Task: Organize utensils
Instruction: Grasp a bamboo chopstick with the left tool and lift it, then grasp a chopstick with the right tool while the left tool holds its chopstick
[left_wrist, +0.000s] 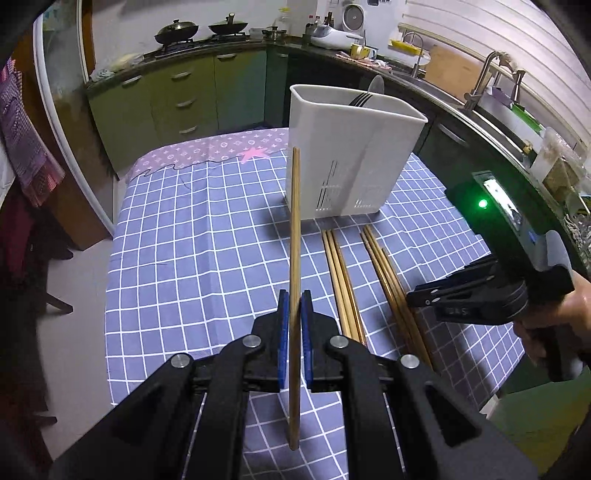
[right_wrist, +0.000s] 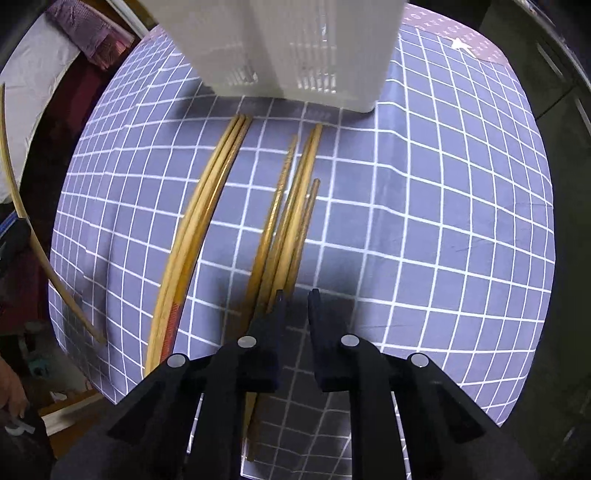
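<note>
On the checked tablecloth (left_wrist: 184, 240), no writing is legible; the left gripper (left_wrist: 294, 306) pinches one chopstick (left_wrist: 295, 221), the right gripper (right_wrist: 298, 295) gapes slightly, gripping nothing.

left gripper (left_wrist: 294, 325) jaws clamped; right gripper (right_wrist: 298, 295) jaws narrowly apart, empty.

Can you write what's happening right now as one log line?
left claw: holds one chopstick | right claw: over table chopsticks, nothing gripped | holder: upright
</note>
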